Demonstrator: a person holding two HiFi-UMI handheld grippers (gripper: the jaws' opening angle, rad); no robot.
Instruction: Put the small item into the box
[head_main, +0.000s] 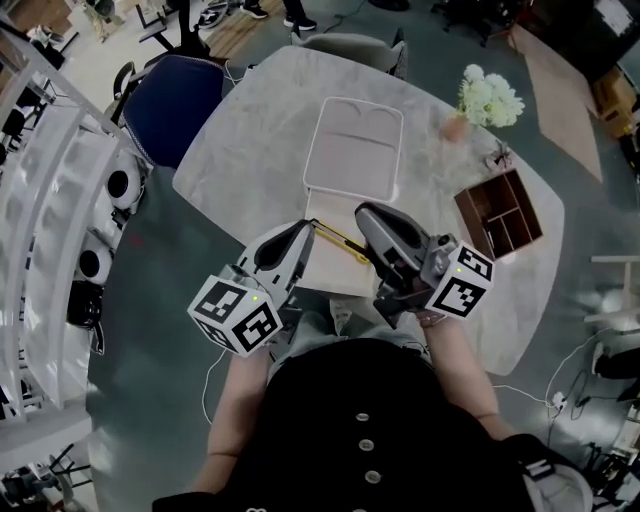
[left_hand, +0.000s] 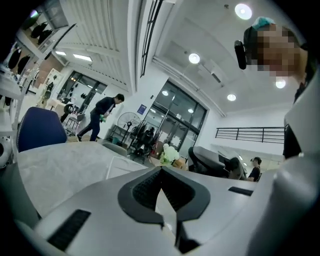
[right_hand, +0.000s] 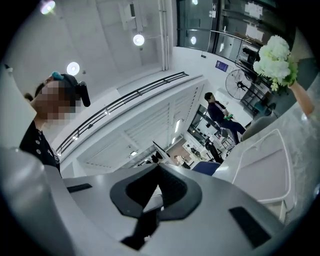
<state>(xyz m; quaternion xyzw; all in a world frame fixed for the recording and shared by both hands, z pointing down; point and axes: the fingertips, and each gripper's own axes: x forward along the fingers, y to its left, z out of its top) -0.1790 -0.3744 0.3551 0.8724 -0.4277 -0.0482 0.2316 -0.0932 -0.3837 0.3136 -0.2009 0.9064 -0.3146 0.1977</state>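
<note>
- Closest to the head camera is the person's black buttoned top (head_main: 360, 420), and just past it both tools hang over the near edge of the pale marbled table (head_main: 250, 130).
- The right hand-held gripper (head_main: 370, 222) has its jaws pressed together. Its own view shows nothing clamped between them.
- The left hand-held gripper (head_main: 300, 232) looks the same, with its jaws meeting and nothing in them.
- Between the two tips lies the small item, a thin yellow stick-shaped thing (head_main: 338, 240), resting on a flat cream sheet (head_main: 330, 272).
- The stick's long axis runs on a slant, with the far end toward the left tool and the near end running in under the nose of the right one. Whether it touches that nose I cannot tell.
- Off to the right, and a little farther out on the table, sits the brown wooden box with inner dividers (head_main: 485, 184), well apart from the stick.
- The right tool looks nearer to both the stick and the box, so I'd expect it to open, take the stick across its thin width, and carry it rightward.
- Straight ahead, beyond the sheet, a white rounded tray (head_main: 350, 150) lies out of that path.
</note>
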